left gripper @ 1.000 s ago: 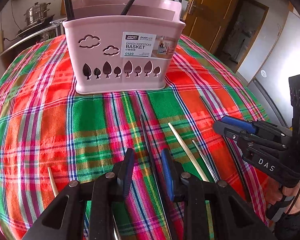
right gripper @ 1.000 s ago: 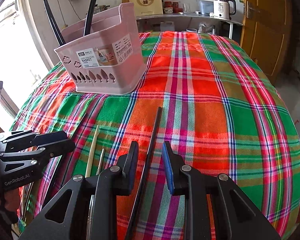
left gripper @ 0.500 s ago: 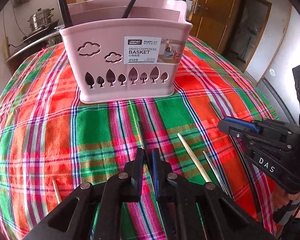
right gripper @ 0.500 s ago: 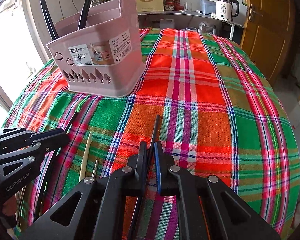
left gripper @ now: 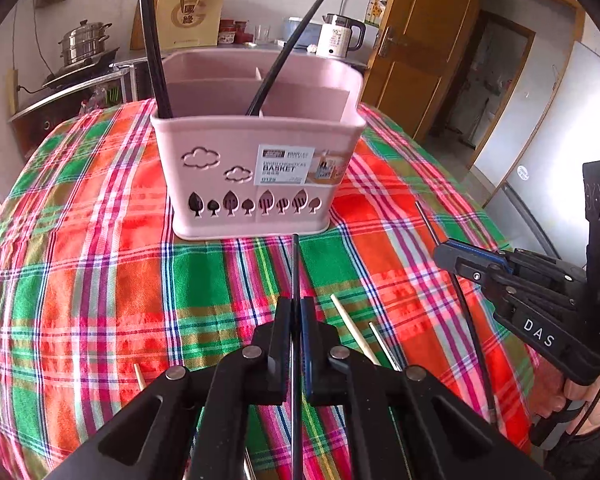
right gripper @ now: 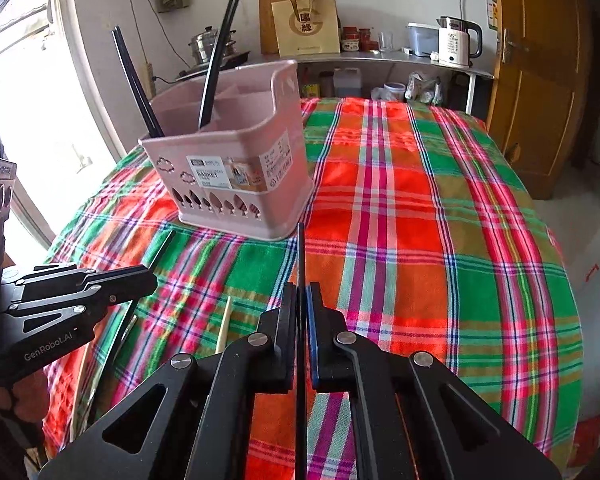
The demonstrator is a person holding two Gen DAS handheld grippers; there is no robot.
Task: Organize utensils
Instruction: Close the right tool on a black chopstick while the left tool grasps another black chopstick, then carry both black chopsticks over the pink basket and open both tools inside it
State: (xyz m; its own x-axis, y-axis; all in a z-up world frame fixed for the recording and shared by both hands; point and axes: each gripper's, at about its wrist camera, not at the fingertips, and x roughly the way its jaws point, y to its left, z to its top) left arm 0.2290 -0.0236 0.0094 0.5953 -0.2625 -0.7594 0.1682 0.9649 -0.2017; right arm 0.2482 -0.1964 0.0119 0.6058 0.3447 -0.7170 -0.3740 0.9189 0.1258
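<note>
A pink divided basket (left gripper: 256,184) stands on the plaid tablecloth (left gripper: 100,280) and holds black chopsticks (left gripper: 152,40); it also shows in the right wrist view (right gripper: 236,184). My left gripper (left gripper: 296,312) is shut on a black chopstick (left gripper: 296,264), lifted above the cloth and pointing at the basket. My right gripper (right gripper: 301,300) is shut on another black chopstick (right gripper: 300,256), also lifted. The right gripper shows at the right of the left wrist view (left gripper: 444,256) and the left gripper at the left of the right wrist view (right gripper: 148,276).
A wooden chopstick (left gripper: 354,328) and a thin metal one (left gripper: 384,346) lie on the cloth between the grippers. Another wooden tip (left gripper: 139,376) lies at the left. A shelf with a kettle (right gripper: 458,42) stands behind the table, a door (right gripper: 540,80) at the right.
Both grippers closed on black chopsticks and lifted them off the cloth. Both rose and moved nearer the basket.
</note>
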